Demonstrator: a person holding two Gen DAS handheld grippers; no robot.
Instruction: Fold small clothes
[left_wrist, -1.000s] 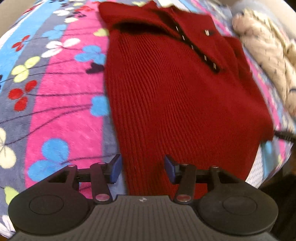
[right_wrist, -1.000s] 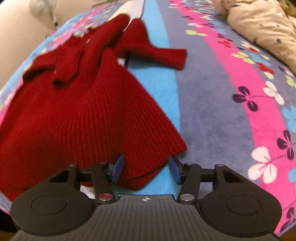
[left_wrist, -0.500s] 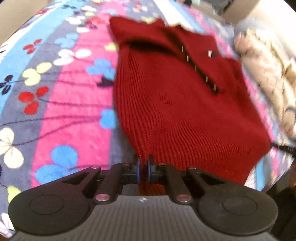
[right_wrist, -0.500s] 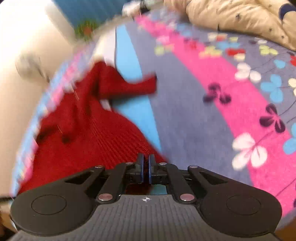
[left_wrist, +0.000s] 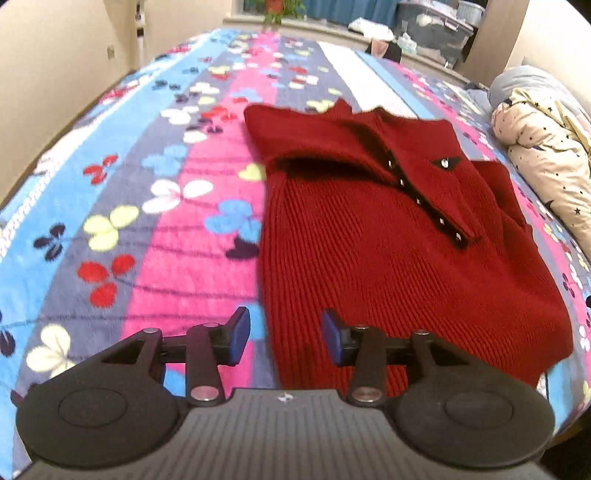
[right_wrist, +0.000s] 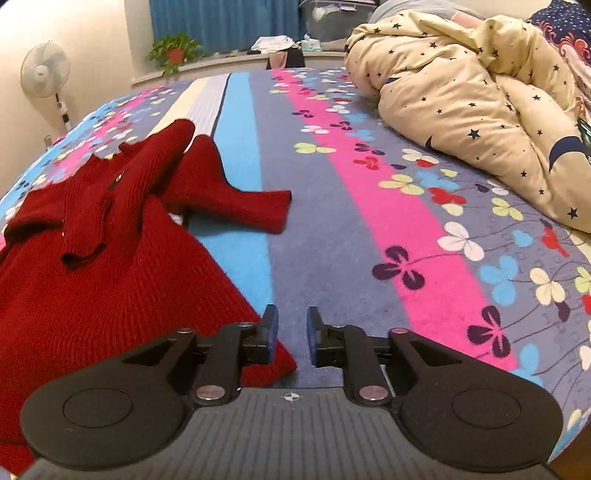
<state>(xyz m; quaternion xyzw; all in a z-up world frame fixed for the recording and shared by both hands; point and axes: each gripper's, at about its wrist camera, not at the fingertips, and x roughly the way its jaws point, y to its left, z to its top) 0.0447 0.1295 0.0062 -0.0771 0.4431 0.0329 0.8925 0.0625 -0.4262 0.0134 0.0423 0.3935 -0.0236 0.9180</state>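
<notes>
- One red knit sweater (left_wrist: 388, 236) flat on the floral blanket (left_wrist: 155, 206), front up, button placket and collar toward the far end, hem toward both grippers.
- One sleeve already across the chest in the right wrist view (right_wrist: 122, 192), other sleeve (right_wrist: 240, 206) out sideways on the blue stripe, not yet folded in.
- Hem edge close under both cameras, likely so bottom corners sit within reach for a lengthwise fold.
- Left gripper (left_wrist: 284, 334) wide apart, holding nothing, just above the sweater's left hem edge; one blue pad over blanket, the other over knit, straddling the side edge.
- Right gripper (right_wrist: 291, 338) parted by a narrower gap, empty; left finger (right_wrist: 267, 332) over the hem corner, right finger over bare blanket.
- Probable stage: early, body unfolded, one sleeve loose.
- Next move, as a guess: tuck the stray sleeve in or pinch both hem corners.
- Risk: thick rib knit, bulky, apt to slip or bunch in a shallow pinch.
- Farther out: star-print cream duvet (right_wrist: 480, 103) heaped on the bed's right side, well apart from the sweater.
- Standing fan (right_wrist: 46, 74), potted plant (right_wrist: 173, 51) and blue curtain (right_wrist: 221, 26) by the far wall.
</notes>
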